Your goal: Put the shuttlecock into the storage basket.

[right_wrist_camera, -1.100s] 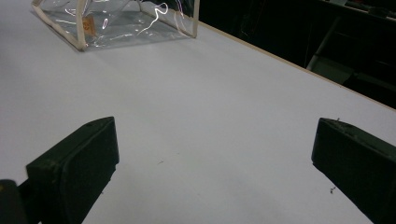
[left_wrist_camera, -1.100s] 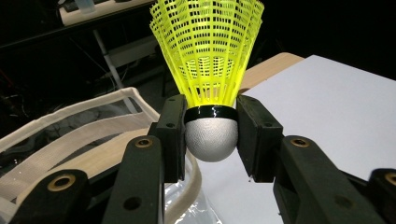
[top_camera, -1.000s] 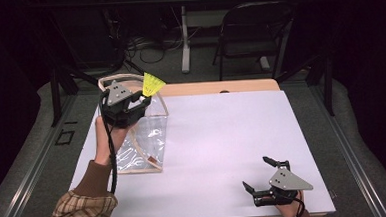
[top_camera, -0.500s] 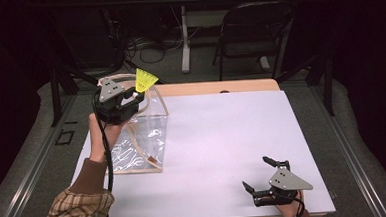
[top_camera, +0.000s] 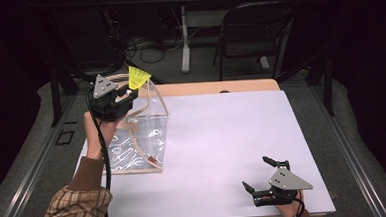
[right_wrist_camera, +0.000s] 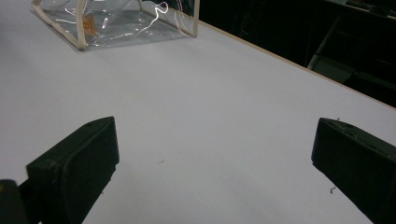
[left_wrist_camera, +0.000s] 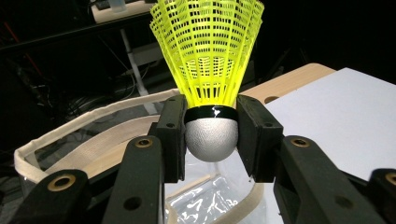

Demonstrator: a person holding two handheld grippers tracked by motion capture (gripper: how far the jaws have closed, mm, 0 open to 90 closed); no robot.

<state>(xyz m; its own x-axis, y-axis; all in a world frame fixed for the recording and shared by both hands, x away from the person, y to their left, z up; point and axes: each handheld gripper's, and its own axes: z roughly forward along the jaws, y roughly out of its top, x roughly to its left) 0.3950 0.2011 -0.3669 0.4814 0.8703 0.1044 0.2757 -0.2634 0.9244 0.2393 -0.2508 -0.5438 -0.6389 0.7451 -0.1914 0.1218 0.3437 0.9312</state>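
White table (top_camera: 222, 137), dark room, folding chair (top_camera: 254, 30)

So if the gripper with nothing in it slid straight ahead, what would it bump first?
Probably the clear bag. The open right gripper points across bare white table toward it, though it may pass just beside it.

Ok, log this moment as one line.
left gripper: shut on shuttlecock, above clear bag | right gripper: jaws open, idle, low over table

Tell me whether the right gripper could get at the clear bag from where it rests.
Probably yes: the right gripper is open, and bare white table lies between it and the clear bag, though it sits well across the table.
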